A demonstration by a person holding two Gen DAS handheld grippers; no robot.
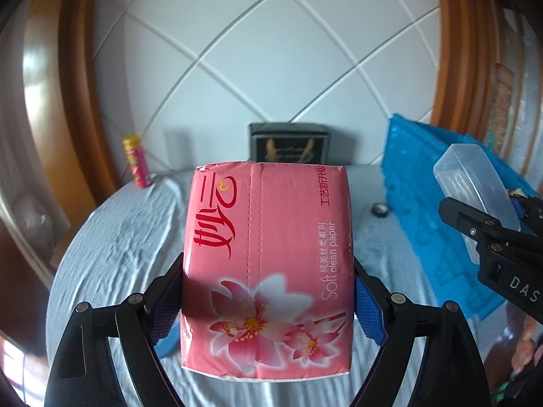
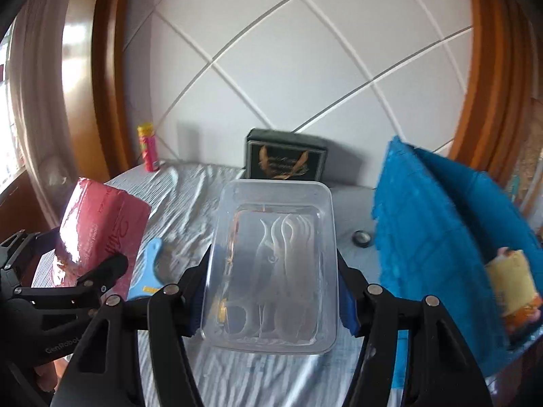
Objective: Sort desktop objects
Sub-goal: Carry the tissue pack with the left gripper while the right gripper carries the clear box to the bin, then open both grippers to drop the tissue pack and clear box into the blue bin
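Left gripper [image 1: 268, 305]: jaws clamped on the sides of a pink tissue pack [image 1: 266, 264], blue pads pressed against its wrapper, pack held up off the desk [image 1: 118, 237] with its flowered face toward the camera. Right gripper [image 2: 271, 291]: jaws clamped on the long sides of a clear plastic box [image 2: 273, 261], also lifted; white floss picks show through its wall. Each tool appears in the other's view, the pink pack at the left edge of the right wrist view, the clear box at the right edge of the left wrist view. Below, the desk carries a wrinkled pale grey cloth. A light blue flat item [image 2: 149, 271] lies on it between the two grippers; what it is cannot be told. Near the right side, a small dark round object [image 2: 361, 237] just beside a blue cloth bin [image 2: 434, 224], which holds a yellow packet [image 2: 516, 288]. At the back against the tiled wall, a black box [image 2: 286, 159] with gold print; far left, a red and yellow tube [image 2: 148, 147] standing upright.
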